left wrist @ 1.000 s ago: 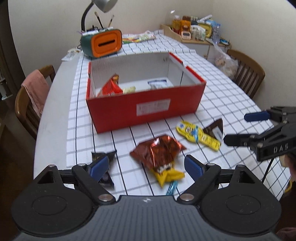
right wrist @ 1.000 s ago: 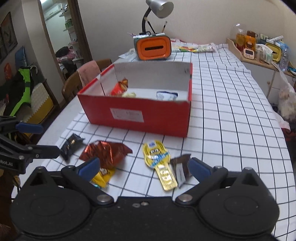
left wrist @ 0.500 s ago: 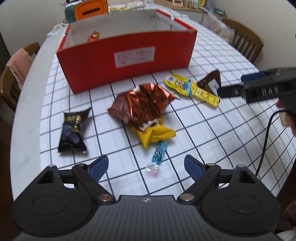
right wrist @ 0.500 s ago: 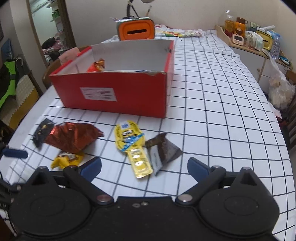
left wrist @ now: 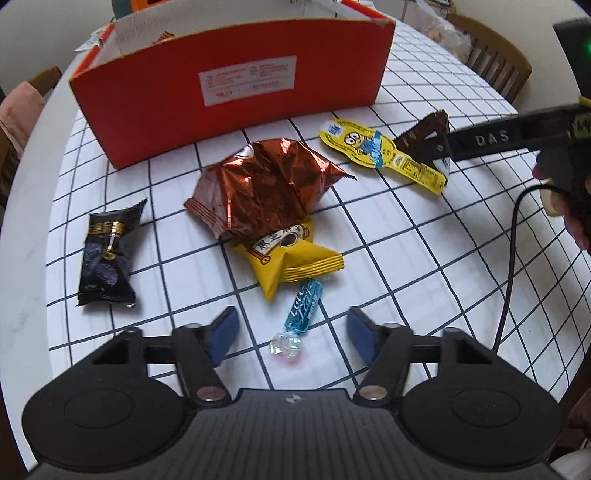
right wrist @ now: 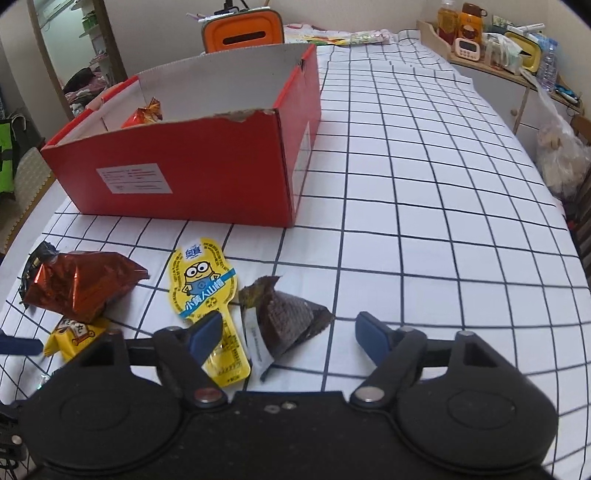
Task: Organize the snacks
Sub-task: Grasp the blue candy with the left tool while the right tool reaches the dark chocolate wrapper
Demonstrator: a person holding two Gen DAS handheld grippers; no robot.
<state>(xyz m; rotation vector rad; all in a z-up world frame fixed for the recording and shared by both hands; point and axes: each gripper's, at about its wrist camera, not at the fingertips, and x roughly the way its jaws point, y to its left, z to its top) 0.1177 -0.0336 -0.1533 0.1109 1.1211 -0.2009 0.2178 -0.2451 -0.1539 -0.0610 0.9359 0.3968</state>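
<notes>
On the checked tablecloth in front of the red box (left wrist: pixel 236 92) lie loose snacks. My left gripper (left wrist: pixel 291 332) hangs low over a blue twist-wrapped candy (left wrist: pixel 304 304); its jaws are closing with the candy between them, pads clear of it. Just beyond lie a yellow packet (left wrist: pixel 291 258), a copper foil bag (left wrist: pixel 266 184) and a black packet (left wrist: pixel 107 254). My right gripper (right wrist: pixel 288 332) straddles a brown triangular packet (right wrist: pixel 288 321), jaws closing, not touching it. Its left pad hovers over the stem of a yellow cartoon packet (right wrist: pixel 203 284).
The red box (right wrist: pixel 184 173) holds an orange snack bag (right wrist: pixel 146 114). An orange slotted container (right wrist: pixel 240 31) stands behind it. A shelf of bottles (right wrist: pixel 480 37) and a plastic bag (right wrist: pixel 561 155) are at the right. A person's hand (left wrist: pixel 576 206) and a black cable (left wrist: pixel 511 258) show at the table's right edge.
Both grippers have sunk toward the table and tipped downward. Their jaws have narrowed. The left now frames the blue candy, the right the brown packet.
</notes>
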